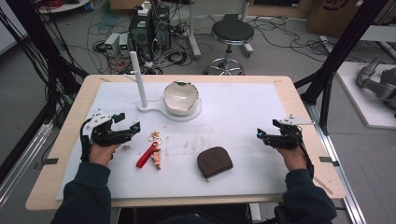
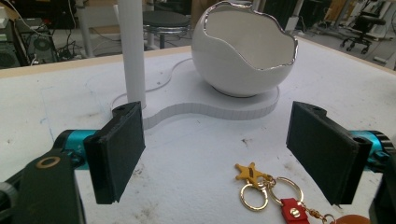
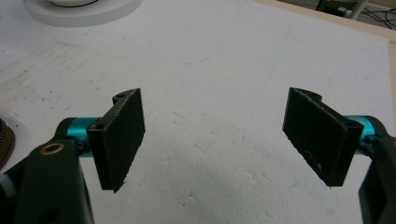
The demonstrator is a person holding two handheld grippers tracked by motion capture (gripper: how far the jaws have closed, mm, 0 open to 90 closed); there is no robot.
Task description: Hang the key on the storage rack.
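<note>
From the high view, both forearms enter at six o'clock; the left claw (image 1: 132,127) hovers at nine o'clock over the white-covered bench (image 1: 243,107), the right claw (image 1: 259,135) at three, both empty. The red-strapped keychain with gold rings (image 1: 150,153) lies just at three o'clock of the left claw; a brown leather pouch (image 1: 214,162) sits between the claws.

In the left gripper view, jaws stand wide apart; the keychain (image 2: 261,186) lies at five o'clock, a white eggshell-shaped ceramic bowl (image 2: 243,51) at twelve beside a white upright post (image 2: 130,51).

In the right gripper view, jaws gape over bare bench (image 3: 210,70).
</note>
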